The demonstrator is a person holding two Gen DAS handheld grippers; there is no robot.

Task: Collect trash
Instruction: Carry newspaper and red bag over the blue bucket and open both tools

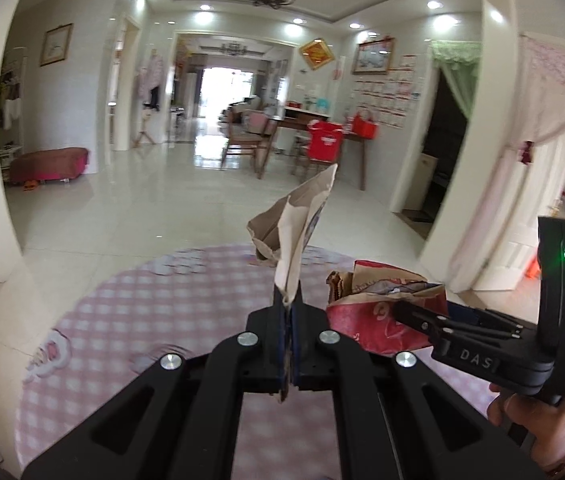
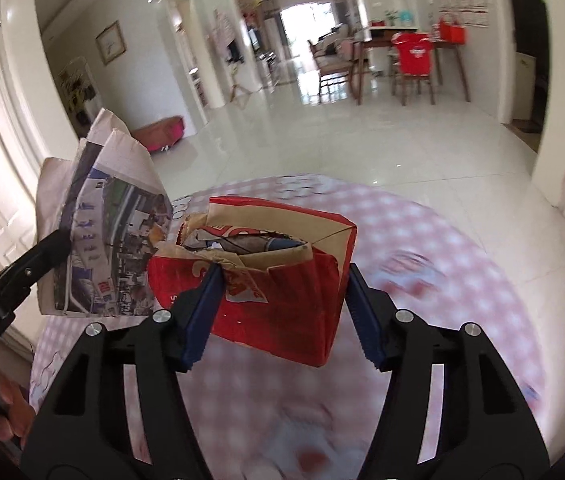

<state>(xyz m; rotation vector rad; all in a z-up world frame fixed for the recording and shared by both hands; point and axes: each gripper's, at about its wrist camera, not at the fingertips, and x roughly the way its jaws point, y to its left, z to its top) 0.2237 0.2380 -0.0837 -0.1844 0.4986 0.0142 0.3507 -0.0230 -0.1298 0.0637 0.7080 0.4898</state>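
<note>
My left gripper (image 1: 289,300) is shut on a folded piece of newspaper (image 1: 298,220), which stands up from its jaws above a round table with a pink checked cloth (image 1: 142,312). The paper also shows at the left of the right wrist view (image 2: 110,236). My right gripper (image 2: 282,276) is closed around a red and brown paper bag (image 2: 278,280) that stands open and holds crumpled paper scraps. Its blue pads (image 2: 202,316) press the bag's sides. The bag (image 1: 378,312) and the right gripper sit just right of the left gripper.
Beyond the table lies a glossy tiled floor (image 1: 154,208). A wooden dining table with chairs and red bags (image 1: 322,140) stands at the far right. A low pink bench (image 1: 48,164) is at the far left. Doorways open on both sides.
</note>
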